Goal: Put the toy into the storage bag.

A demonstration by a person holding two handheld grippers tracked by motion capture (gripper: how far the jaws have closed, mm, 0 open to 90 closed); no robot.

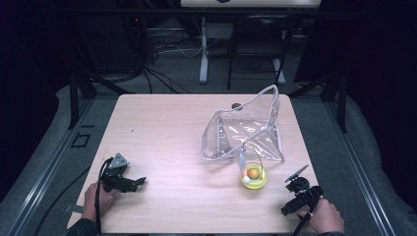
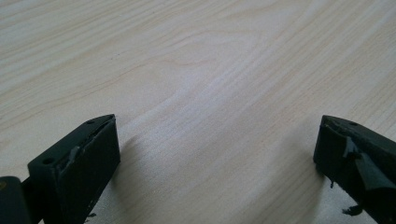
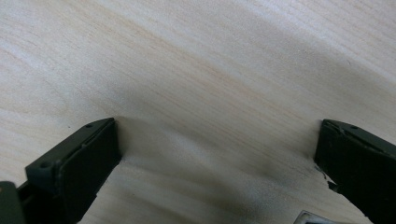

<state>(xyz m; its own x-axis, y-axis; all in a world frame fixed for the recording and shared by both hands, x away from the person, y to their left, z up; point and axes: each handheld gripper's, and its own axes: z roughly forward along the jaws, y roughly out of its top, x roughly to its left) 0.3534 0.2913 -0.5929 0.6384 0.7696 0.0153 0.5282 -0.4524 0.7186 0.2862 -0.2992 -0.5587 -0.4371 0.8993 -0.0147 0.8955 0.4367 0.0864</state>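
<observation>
While both of our grippers rest near the table's [image 1: 162,123] six-o'clock edge, the small yellow dish [image 1: 253,177] with its orange ball [image 1: 253,173] sits just below the clear plastic pouch [image 1: 244,130]. From our right gripper [image 1: 301,199] the dish lies at about ten o'clock and near; from our left gripper [image 1: 129,183] it lies at three o'clock, well apart. We judge the right hand the nearer one for a reach. Both grippers stand spread wide over bare wood, pinching nothing. A white stick [image 1: 242,161] leans out of the dish toward twelve o'clock.
</observation>
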